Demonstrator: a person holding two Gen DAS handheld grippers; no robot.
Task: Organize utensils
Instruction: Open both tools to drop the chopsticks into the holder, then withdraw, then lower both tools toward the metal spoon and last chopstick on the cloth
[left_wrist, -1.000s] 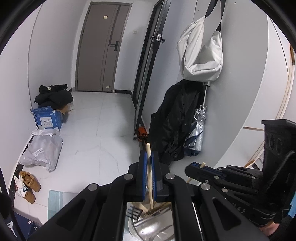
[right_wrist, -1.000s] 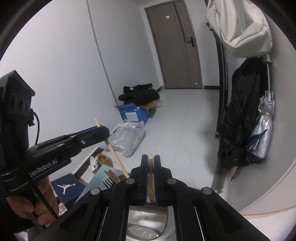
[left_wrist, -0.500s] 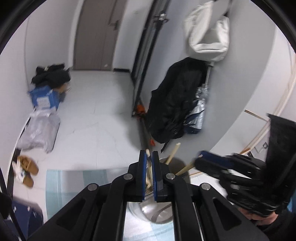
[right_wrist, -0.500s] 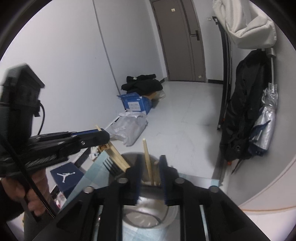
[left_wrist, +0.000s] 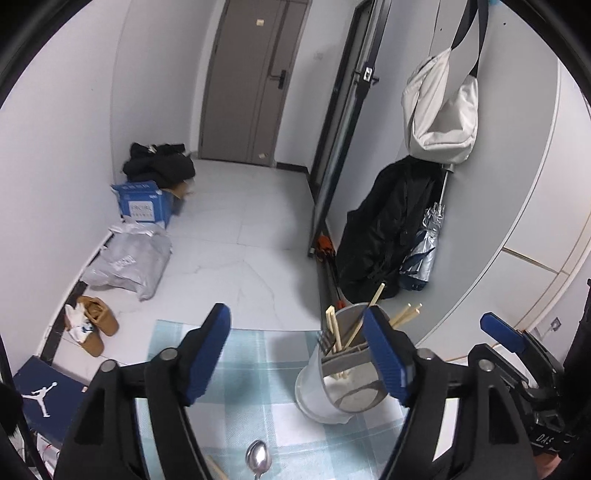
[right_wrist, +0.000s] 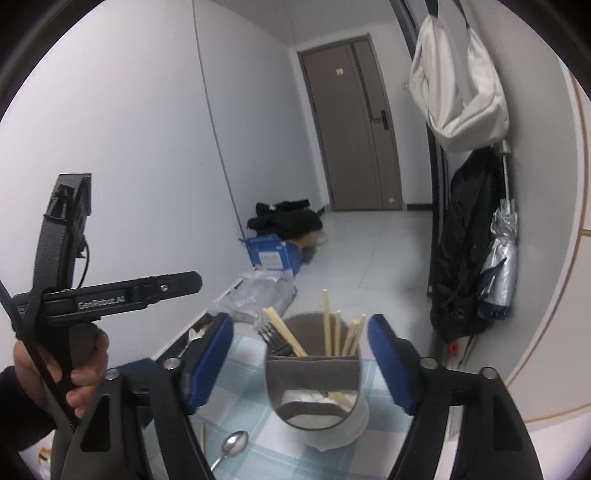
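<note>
A grey and white utensil holder (left_wrist: 325, 387) (right_wrist: 314, 373) stands on a light-blue checked cloth (left_wrist: 240, 369), with several wooden chopsticks (right_wrist: 327, 325) and a dark fork (right_wrist: 273, 339) upright in it. A metal spoon (left_wrist: 258, 459) (right_wrist: 232, 445) lies on the cloth in front. My left gripper (left_wrist: 295, 332) hangs back from the holder, jaws opening wide, nothing between them. My right gripper (right_wrist: 299, 332) frames the holder from behind without touching it, its jaws also opening and empty. A hand (right_wrist: 85, 369) holds the left gripper (right_wrist: 192, 282), seen side-on.
Beyond the table edge lie a blue box (left_wrist: 144, 205), a grey plastic bag (left_wrist: 125, 258), shoes (left_wrist: 92, 325) and a dark shoebox (left_wrist: 40, 398). A black coat (left_wrist: 388, 229), folded umbrella (left_wrist: 428, 251) and white bag (left_wrist: 439, 110) hang on the right wall.
Each gripper was shut on a chopstick over the holder. Both have let go, the chopsticks now stand in the holder, and both grippers have drawn back with jaws spread wide.
</note>
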